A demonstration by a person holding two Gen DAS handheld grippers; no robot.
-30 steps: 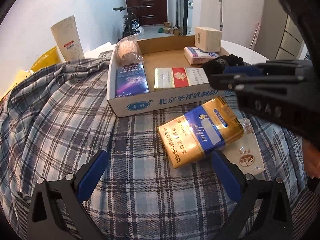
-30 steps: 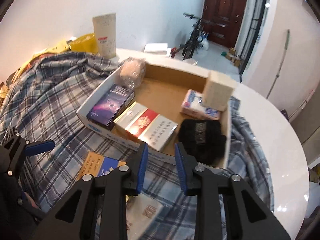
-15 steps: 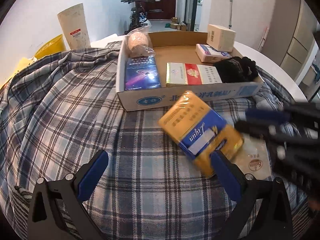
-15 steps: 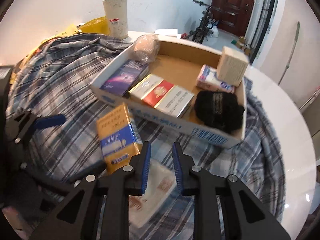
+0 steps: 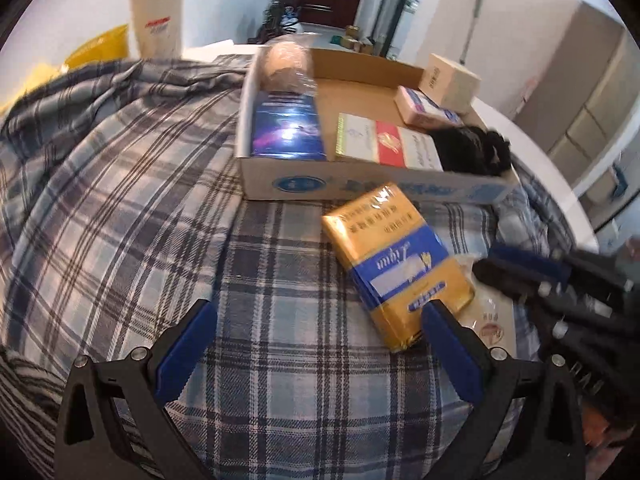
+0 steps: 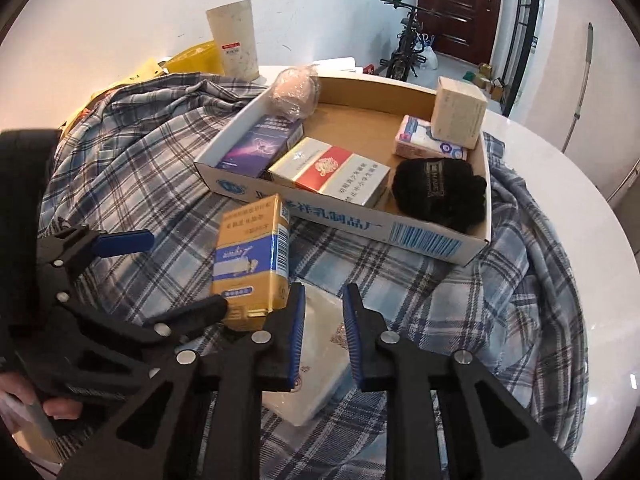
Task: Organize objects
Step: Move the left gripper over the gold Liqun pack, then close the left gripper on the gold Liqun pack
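Note:
A yellow and blue carton (image 5: 398, 266) lies on the plaid cloth in front of the cardboard box (image 5: 360, 190); it also shows in the right wrist view (image 6: 252, 264). My left gripper (image 5: 320, 354) is wide open, its right finger beside the carton's near end. My right gripper (image 6: 322, 322) is narrowly open and empty, hovering over a white packet (image 6: 316, 360) next to the carton. The box (image 6: 400, 232) holds a purple box (image 6: 260, 144), a red and white carton (image 6: 330, 170), a black knit item (image 6: 438, 190), a tissue pack and a beige box.
A wrapped round item (image 6: 294, 92) sits at the box's far left corner. A tall white tube (image 6: 234, 40) and yellow bags stand behind the cloth. The white round table (image 6: 568, 184) shows at the right. A bicycle and door are far behind.
The yellow carton has turned from lying across to pointing toward the box. The right gripper moved from over the box down to the white packet. The left gripper stayed open.

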